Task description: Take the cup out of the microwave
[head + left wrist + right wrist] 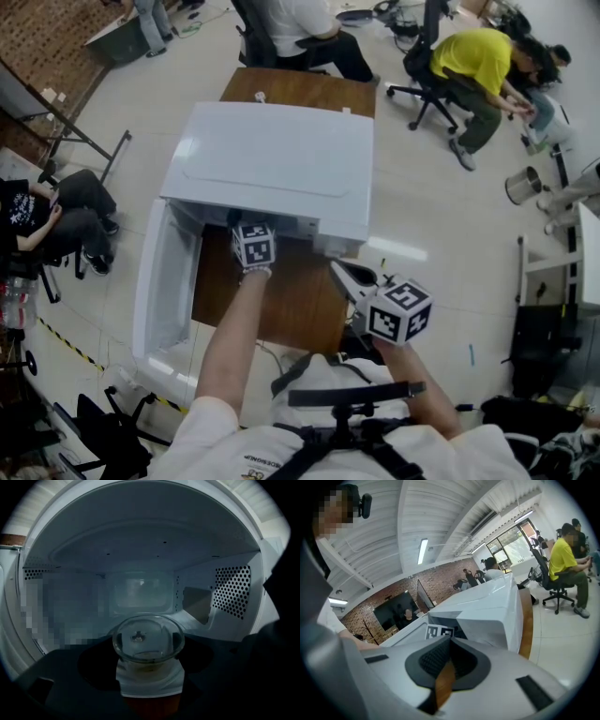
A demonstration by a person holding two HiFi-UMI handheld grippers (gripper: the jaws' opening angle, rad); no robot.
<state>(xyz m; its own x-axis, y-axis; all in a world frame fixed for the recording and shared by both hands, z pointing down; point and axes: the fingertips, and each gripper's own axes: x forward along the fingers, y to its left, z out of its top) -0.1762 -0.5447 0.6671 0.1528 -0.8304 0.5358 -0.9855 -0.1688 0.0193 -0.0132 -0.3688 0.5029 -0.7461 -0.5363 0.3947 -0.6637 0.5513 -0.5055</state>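
At the centre of the head view, a white microwave (281, 159) is seen on a wooden table (300, 92), its door (155, 281) swung open toward the left edge. The left gripper (148, 642) is reached into the cavity, and only its marker cube (253, 246) is visible from above. In the left gripper view, a clear glass cup (149, 645) is shown low in the middle on the cavity floor. The jaws are spread on either side of it, close to its wall, and contact cannot be made out. At the lower right of the head view, the right gripper (449, 641) is held outside the microwave, jaws pressed together on nothing.
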